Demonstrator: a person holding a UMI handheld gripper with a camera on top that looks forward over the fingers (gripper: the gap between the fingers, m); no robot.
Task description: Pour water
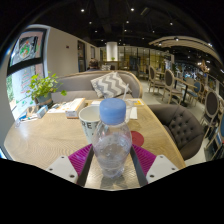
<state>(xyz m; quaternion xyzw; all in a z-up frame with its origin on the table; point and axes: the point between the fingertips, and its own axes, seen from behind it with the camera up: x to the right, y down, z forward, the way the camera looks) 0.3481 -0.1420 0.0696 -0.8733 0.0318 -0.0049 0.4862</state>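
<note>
Gripper (112, 165) upright over wooden tabletop (45, 135). Clear water bottle (112, 140) with blue cap stands between the fingers, both magenta pads (80, 158) pressed against its sides: fingers closed on bottle. White cup (89, 120) just beyond bottle, partly hidden by it. Potted plant (42, 88) near tabletop's far edge. Grey sofa (95, 82) with zigzag cushion (112, 84) behind.
</note>
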